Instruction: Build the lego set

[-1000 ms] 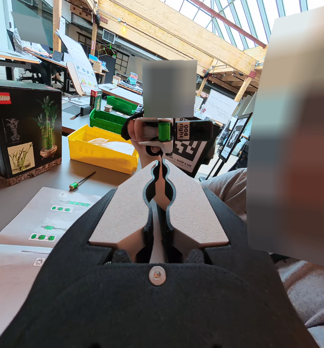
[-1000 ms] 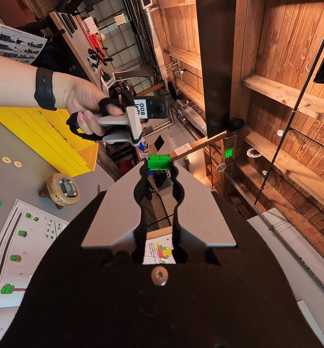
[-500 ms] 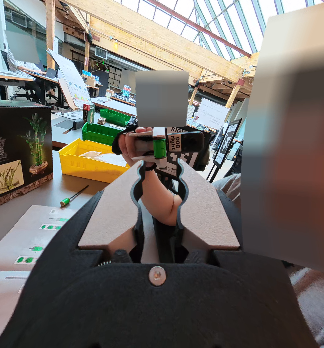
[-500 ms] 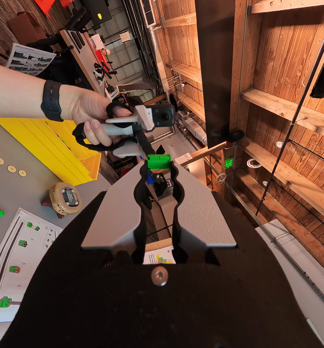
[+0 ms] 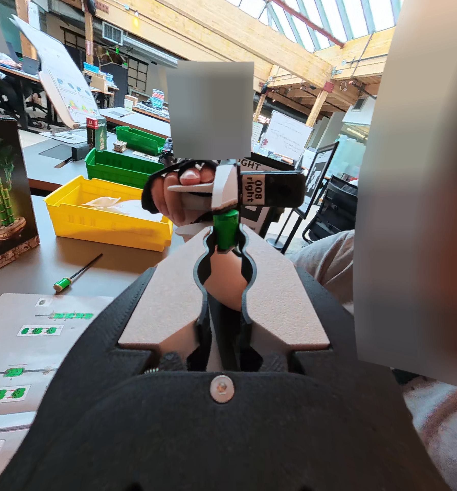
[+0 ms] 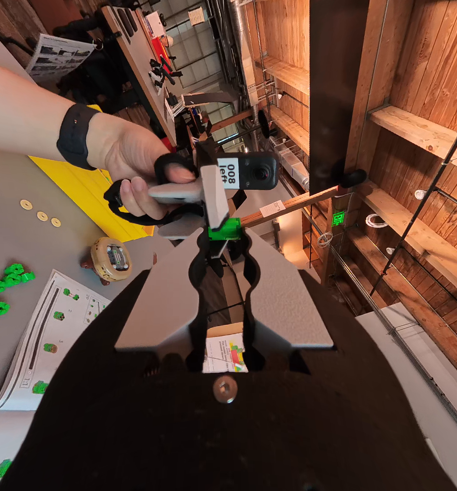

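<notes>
A small green lego piece (image 5: 225, 231) is held in the air between both grippers. My left gripper (image 5: 225, 235) has its two fingertips closed on the piece's sides. My right gripper (image 6: 224, 233) is shut on the same green piece (image 6: 226, 230) from the other direction. In the left wrist view the right gripper (image 5: 222, 191) reaches in from behind, above the piece. In the right wrist view the left gripper's fingers (image 6: 214, 207) straddle the piece from the upper left. Both are above the grey table (image 5: 102, 265).
A yellow bin (image 5: 102, 225), a green bin (image 5: 121, 167) and the set's box (image 5: 1, 191) stand at the left. An open instruction booklet (image 5: 36, 332) and a green-tipped black rod (image 5: 75, 271) lie on the table. A tan round base (image 6: 110, 259), loose green pieces (image 6: 9, 279) and tan discs (image 6: 41, 215) lie nearby.
My left gripper opened from shut, moved up to the green piece held by the right gripper, and has closed partway onto it. The right gripper kept its hold.
</notes>
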`<state>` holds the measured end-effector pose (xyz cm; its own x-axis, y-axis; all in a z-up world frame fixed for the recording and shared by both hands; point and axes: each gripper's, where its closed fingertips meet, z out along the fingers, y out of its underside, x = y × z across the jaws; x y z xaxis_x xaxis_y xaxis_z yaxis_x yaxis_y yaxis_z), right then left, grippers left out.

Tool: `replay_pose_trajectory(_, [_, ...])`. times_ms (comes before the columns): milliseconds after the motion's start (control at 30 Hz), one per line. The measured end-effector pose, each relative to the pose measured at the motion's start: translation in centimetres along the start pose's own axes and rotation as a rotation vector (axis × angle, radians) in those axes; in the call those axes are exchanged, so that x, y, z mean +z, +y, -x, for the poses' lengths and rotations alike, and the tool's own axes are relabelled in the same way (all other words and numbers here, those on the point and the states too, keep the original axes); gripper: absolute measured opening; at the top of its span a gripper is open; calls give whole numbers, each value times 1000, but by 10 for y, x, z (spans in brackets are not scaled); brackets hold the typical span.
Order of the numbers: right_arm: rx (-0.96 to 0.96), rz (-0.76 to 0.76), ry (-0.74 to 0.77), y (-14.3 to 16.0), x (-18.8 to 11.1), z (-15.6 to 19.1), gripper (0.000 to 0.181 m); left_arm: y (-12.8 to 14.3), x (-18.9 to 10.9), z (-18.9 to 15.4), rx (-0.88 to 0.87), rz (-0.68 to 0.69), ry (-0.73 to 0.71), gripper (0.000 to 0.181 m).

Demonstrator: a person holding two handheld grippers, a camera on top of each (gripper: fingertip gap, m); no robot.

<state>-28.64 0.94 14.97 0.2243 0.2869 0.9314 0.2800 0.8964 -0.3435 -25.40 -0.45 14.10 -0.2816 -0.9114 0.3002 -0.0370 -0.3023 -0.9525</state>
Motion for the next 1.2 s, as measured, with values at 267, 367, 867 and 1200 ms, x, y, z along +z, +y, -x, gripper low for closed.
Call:
replay_pose_trajectory(267, [-5, 81, -15, 10, 1, 7, 22, 8, 1, 9, 3, 41, -53, 14])
replay_pose_trajectory(367, [3, 131, -52, 14, 0, 12, 22, 15, 2, 11, -13, 73, -57, 14])
replay_pose_trajectory(867, [33, 180, -43, 24, -7, 11, 26, 14, 6, 22, -20, 54, -84, 14])
replay_pose_trajectory(1200, [736, 273, -63, 78, -69, -9, 28, 34, -8, 93, 69, 117, -366, 14])
